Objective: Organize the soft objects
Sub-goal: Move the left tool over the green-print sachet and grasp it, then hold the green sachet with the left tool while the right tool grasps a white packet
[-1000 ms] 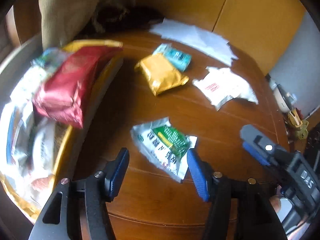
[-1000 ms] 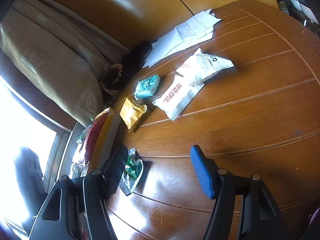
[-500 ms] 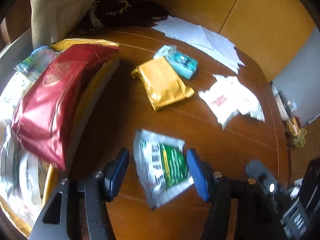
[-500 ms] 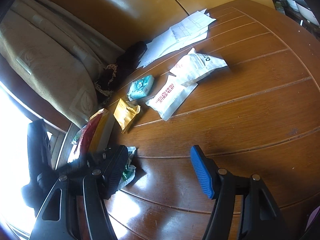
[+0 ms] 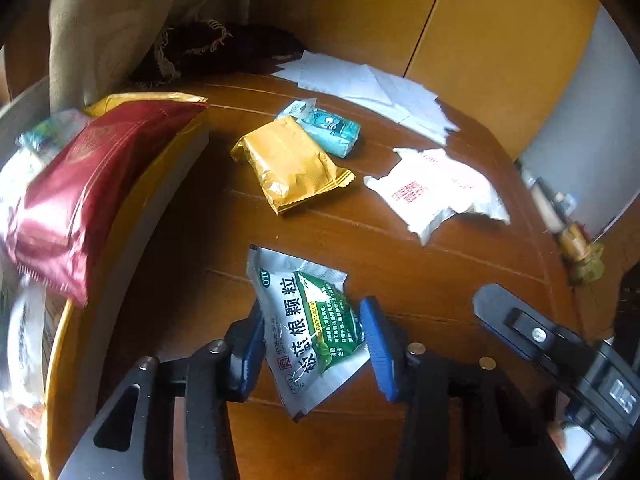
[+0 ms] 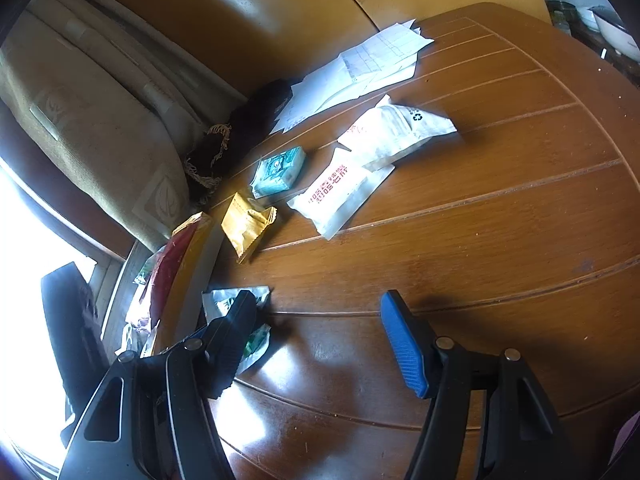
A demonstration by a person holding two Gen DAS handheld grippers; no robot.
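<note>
My left gripper (image 5: 312, 344) is closed around a silver and green sachet (image 5: 308, 328), its blue pads touching both sides. The sachet also shows in the right wrist view (image 6: 236, 300), partly hidden behind a finger. My right gripper (image 6: 320, 336) is open and empty above the wooden table (image 6: 480, 240). A gold packet (image 5: 288, 164), a teal tissue pack (image 5: 324, 128) and white pouches (image 5: 436, 192) lie on the table. A yellow-rimmed tray (image 5: 132, 216) at the left holds a red bag (image 5: 80, 184) and other packets.
White papers (image 5: 372, 88) lie at the table's far edge beside a dark fringed cloth (image 5: 216, 52) and a beige curtain (image 5: 120, 20). Small bottles (image 5: 572, 236) stand at the right edge. The right gripper's body (image 5: 560, 352) shows at lower right.
My left gripper has moved in on the silver and green sachet and its jaws have narrowed onto it. The right gripper has drifted slightly and stayed open.
</note>
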